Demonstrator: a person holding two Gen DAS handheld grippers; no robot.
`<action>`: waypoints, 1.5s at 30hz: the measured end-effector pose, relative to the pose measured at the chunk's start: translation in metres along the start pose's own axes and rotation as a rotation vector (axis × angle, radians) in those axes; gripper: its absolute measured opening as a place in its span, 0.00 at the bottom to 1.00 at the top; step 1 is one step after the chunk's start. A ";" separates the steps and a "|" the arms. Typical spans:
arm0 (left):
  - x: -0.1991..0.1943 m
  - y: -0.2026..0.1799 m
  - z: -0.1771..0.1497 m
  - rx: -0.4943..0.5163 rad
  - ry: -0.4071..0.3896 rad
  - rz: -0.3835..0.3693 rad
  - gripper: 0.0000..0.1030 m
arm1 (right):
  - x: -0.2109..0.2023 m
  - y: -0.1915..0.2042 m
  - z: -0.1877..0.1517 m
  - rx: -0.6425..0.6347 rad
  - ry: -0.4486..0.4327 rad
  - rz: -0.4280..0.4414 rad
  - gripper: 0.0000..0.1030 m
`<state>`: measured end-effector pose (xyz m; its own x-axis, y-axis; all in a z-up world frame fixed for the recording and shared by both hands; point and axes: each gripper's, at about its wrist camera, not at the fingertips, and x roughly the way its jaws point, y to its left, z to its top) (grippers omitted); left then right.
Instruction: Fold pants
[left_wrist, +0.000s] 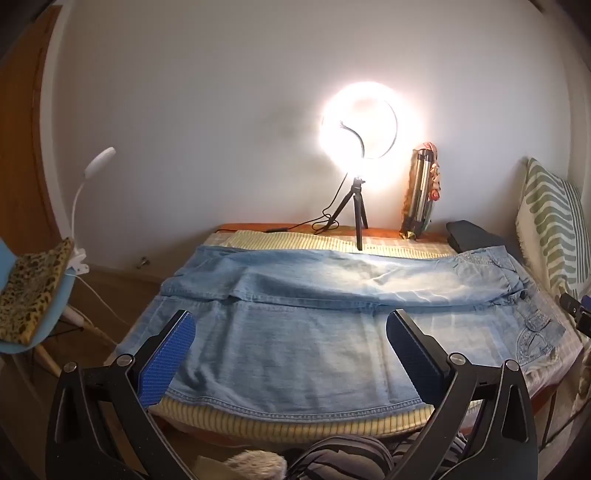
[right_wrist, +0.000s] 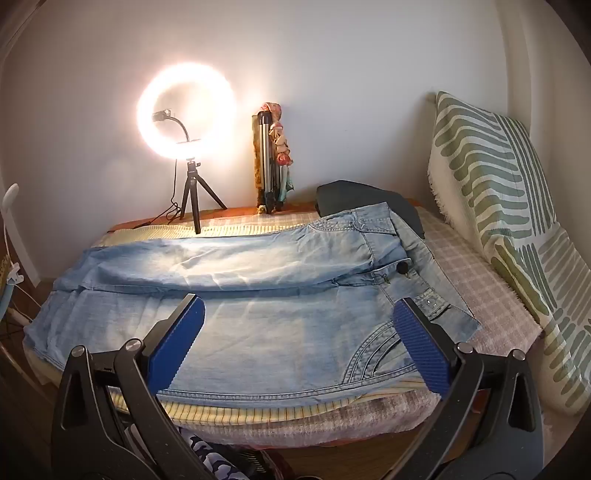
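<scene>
While a ring light (left_wrist: 360, 122) is glowing at the table's far edge, light-blue jeans (left_wrist: 295, 332) are lying spread lengthwise across the table (left_wrist: 258, 424), covering most of its striped and checked covers. The waistband is sitting toward the right edge, the leg hems are reaching toward the left edge, and the far leg is lying folded over onto the near one. The left gripper (left_wrist: 291, 336) is hovering at the near edge with its jaws spread wide, framing the lower leg section and gripping nothing. The right gripper (right_wrist: 299, 325) is likewise hanging at the near edge, its jaws standing wide over the thigh and front pocket, with nothing held between them. Whether either gripper's pads are touching the denim cannot be told. A folded tripod (right_wrist: 267, 162) is leaning against the wall beside the ring light, and a dark folded garment (right_wrist: 365, 199) is resting near the far right corner, partly under the waistband. A green-patterned pillow (right_wrist: 498, 206) is propped along the right edge.
</scene>
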<state>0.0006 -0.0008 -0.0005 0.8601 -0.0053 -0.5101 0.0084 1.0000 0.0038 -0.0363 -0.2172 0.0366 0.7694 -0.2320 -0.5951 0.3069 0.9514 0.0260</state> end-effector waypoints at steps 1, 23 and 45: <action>-0.001 0.001 0.000 -0.024 -0.016 -0.004 1.00 | 0.000 -0.001 0.000 0.001 0.002 0.000 1.00; 0.000 -0.003 0.000 -0.031 -0.016 -0.017 1.00 | 0.000 -0.001 0.000 0.010 0.008 0.001 1.00; -0.003 -0.001 0.002 -0.032 -0.021 -0.029 1.00 | -0.001 -0.002 0.001 0.012 0.008 0.002 1.00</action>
<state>-0.0009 -0.0020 0.0032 0.8702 -0.0345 -0.4914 0.0180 0.9991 -0.0383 -0.0372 -0.2193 0.0373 0.7656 -0.2282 -0.6015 0.3120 0.9494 0.0369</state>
